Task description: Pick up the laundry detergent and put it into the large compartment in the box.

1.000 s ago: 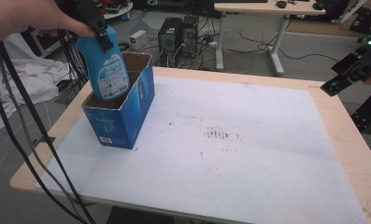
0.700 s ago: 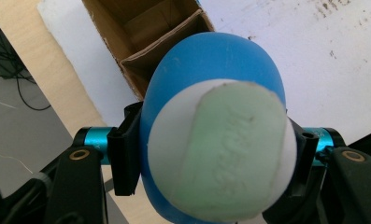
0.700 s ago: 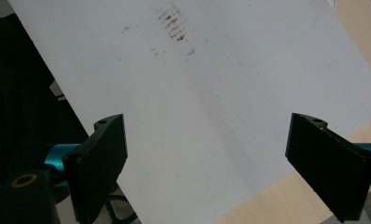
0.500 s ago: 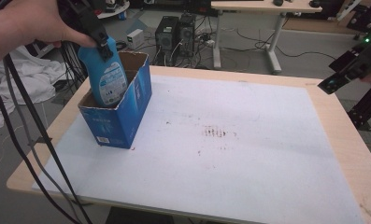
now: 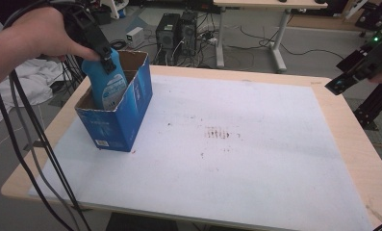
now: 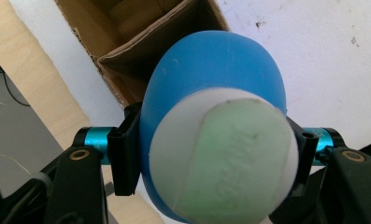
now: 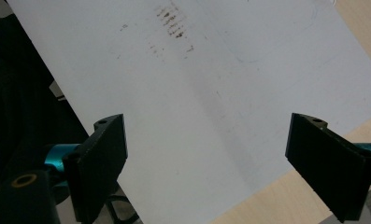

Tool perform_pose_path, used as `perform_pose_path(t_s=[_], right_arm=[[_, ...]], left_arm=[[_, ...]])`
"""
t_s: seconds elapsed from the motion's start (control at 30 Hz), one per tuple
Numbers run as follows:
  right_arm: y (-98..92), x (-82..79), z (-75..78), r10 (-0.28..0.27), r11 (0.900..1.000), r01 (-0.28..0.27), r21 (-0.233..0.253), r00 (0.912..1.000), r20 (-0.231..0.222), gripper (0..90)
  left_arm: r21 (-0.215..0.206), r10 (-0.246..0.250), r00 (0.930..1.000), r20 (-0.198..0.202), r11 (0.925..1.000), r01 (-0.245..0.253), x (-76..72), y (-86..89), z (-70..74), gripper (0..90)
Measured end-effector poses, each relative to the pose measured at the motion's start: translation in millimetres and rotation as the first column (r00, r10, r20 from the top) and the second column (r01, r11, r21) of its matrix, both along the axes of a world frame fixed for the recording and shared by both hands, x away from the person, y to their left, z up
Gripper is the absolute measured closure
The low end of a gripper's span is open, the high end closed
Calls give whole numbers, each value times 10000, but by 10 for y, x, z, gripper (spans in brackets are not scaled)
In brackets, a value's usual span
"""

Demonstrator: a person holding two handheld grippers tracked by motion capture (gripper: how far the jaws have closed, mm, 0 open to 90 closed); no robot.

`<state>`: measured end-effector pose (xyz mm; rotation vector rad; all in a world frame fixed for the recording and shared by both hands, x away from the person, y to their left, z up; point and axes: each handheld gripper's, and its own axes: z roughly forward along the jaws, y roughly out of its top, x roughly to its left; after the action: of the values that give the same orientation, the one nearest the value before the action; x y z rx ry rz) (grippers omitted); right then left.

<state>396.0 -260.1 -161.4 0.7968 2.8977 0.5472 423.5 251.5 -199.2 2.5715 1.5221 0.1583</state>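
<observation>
Holding one blue bottle [image 5: 109, 84] by its neck, your left gripper [image 5: 99, 45] has its jaws clamped against the bottle's sides; from the left gripper view the bottle [image 6: 211, 93] shows a rounded blue shoulder and a white cap with a pale green top. The bottle stands partly inside one open blue cardboard box [image 5: 126, 110], its lower half below the rim, upper half and printed label above it. The box sits at the left side of the table [image 5: 352, 144], on one white sheet [image 5: 236, 159] marked with small brown stains [image 5: 220, 132].

Your right gripper [image 5: 357, 67] hangs off the table's right edge, jaws wide apart and gripping nothing; its own view looks down on the sheet [image 7: 211, 102].

Beyond the table: what look like two computer towers [image 5: 179, 31], tangled floor cables, a desk leg. Black cables [image 5: 30, 139] trail past the table's left corner.
</observation>
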Motion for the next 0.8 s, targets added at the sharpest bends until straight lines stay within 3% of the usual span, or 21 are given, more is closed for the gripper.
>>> perform_pose_path(t_s=[0.8], right_arm=[[-44, -13, -15, -118, 9999, 118, 37, 9999, 46, 121]], left_arm=[[306, -608, 9961, -643, 9976, 629, -9, 7, -478, 369]])
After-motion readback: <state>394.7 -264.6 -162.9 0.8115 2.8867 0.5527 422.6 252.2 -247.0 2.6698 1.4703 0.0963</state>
